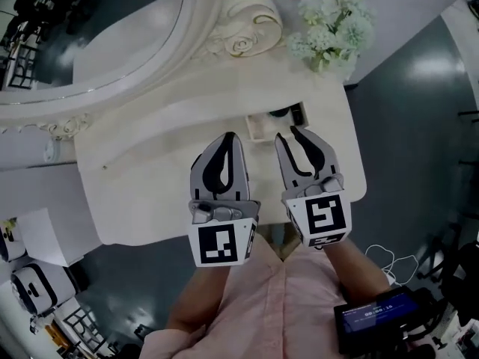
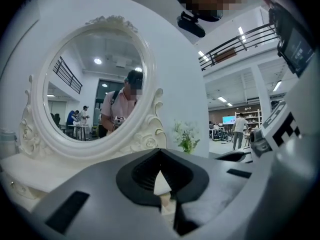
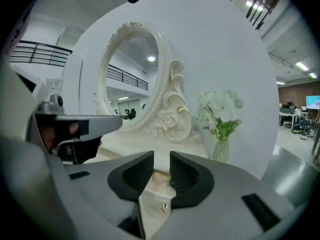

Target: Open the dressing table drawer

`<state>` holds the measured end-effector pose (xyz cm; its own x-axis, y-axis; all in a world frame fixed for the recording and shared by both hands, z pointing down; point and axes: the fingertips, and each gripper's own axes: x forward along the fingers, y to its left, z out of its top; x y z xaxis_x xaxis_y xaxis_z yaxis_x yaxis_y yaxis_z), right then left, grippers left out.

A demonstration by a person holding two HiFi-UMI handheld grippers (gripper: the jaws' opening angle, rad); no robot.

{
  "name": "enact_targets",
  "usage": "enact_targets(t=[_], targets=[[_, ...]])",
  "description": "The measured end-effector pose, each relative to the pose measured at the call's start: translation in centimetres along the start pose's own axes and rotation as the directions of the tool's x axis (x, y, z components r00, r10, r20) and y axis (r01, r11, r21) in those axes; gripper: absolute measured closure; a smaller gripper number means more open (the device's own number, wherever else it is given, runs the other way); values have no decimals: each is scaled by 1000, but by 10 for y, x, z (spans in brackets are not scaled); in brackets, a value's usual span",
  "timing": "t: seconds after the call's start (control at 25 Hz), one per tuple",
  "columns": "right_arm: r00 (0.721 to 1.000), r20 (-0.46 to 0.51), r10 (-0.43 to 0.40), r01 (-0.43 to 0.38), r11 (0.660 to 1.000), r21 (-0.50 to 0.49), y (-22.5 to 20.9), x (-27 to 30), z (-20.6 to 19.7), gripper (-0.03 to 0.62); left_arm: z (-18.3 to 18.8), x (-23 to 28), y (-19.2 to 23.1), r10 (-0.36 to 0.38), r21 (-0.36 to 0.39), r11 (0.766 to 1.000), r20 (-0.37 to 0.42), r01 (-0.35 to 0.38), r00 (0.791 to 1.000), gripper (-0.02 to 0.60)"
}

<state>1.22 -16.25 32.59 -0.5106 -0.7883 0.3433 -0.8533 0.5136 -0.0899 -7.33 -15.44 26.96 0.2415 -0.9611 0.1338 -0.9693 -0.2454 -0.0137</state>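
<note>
The white dressing table (image 1: 150, 163) carries a small cream drawer (image 1: 260, 129), which stands pulled out with a dark object (image 1: 288, 113) inside it. Both grippers hover over the tabletop just in front of the drawer. My left gripper (image 1: 230, 136) has its fingertips touching and holds nothing; its own view shows the pads meeting at the tip (image 2: 160, 153). My right gripper (image 1: 287, 132) stands open with a narrow gap (image 3: 161, 159) and nothing in it. Through that gap I see the drawer front (image 3: 156, 191) and its small knob (image 3: 163, 208).
An oval mirror (image 1: 97, 28) with a carved white frame rises at the back left of the table. A vase of white flowers (image 1: 329, 25) stands at the back right corner. Dark floor lies to the right of the table, and cables (image 1: 397, 264) trail near the person.
</note>
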Motion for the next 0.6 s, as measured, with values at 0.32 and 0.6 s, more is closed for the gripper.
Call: enact_targets(t=[0.32, 0.6], targets=[[974, 218, 62, -50, 997, -58, 16, -23, 95, 542, 73, -9, 9, 34, 42, 998, 137, -40, 990, 560], [938, 336, 88, -51, 992, -118, 26, -45, 144, 566, 116, -24, 10, 72, 51, 995, 216, -85, 974, 560]])
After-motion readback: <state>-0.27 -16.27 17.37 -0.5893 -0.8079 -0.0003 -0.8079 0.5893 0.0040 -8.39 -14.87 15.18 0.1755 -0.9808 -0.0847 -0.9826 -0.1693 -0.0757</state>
